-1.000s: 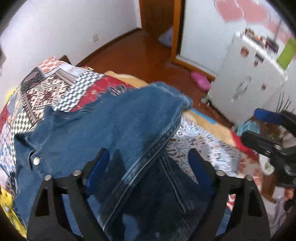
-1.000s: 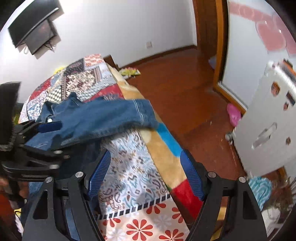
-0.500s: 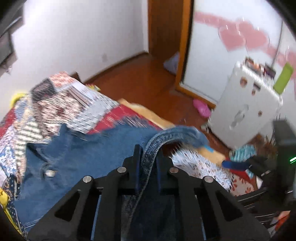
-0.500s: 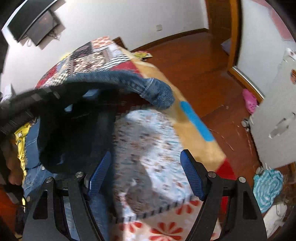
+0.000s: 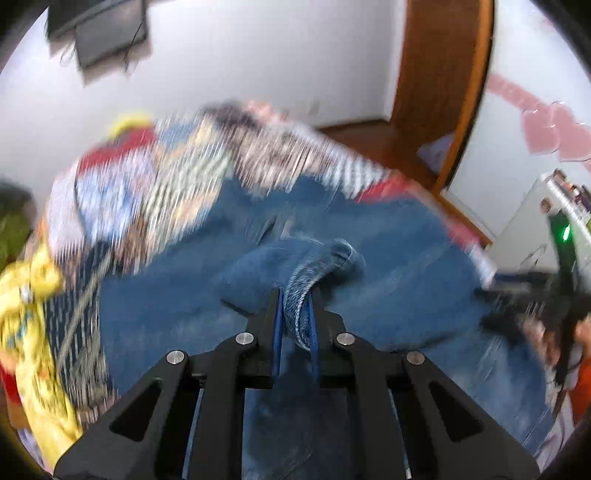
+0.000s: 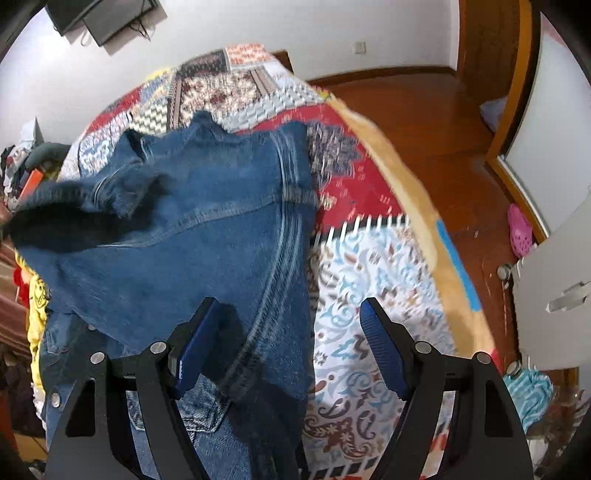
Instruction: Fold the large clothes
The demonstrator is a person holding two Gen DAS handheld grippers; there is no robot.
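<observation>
A blue denim jacket [image 6: 192,236] lies spread on a patchwork bedspread [image 6: 369,266]. My left gripper [image 5: 296,314] is shut on a thick hem of the denim jacket [image 5: 306,284] and holds it above the rest of the garment; this view is motion-blurred. In the right wrist view a lifted sleeve or fold [image 6: 55,218] hangs dark at the left. My right gripper [image 6: 290,339] is open and empty, its jaws straddling the jacket's right seam edge just above the cloth.
The bed edge [image 6: 428,221] runs along the right, with wooden floor [image 6: 436,122] beyond. A white cabinet [image 6: 554,280] stands at the right, a pink slipper [image 6: 519,230] beside it. Yellow cloth [image 5: 33,332] lies at the left. A wall television [image 6: 103,18] hangs behind.
My left gripper closed on the jacket's hem and swung it up and over towards the far side. My right gripper stayed open and moved over the jacket's right edge.
</observation>
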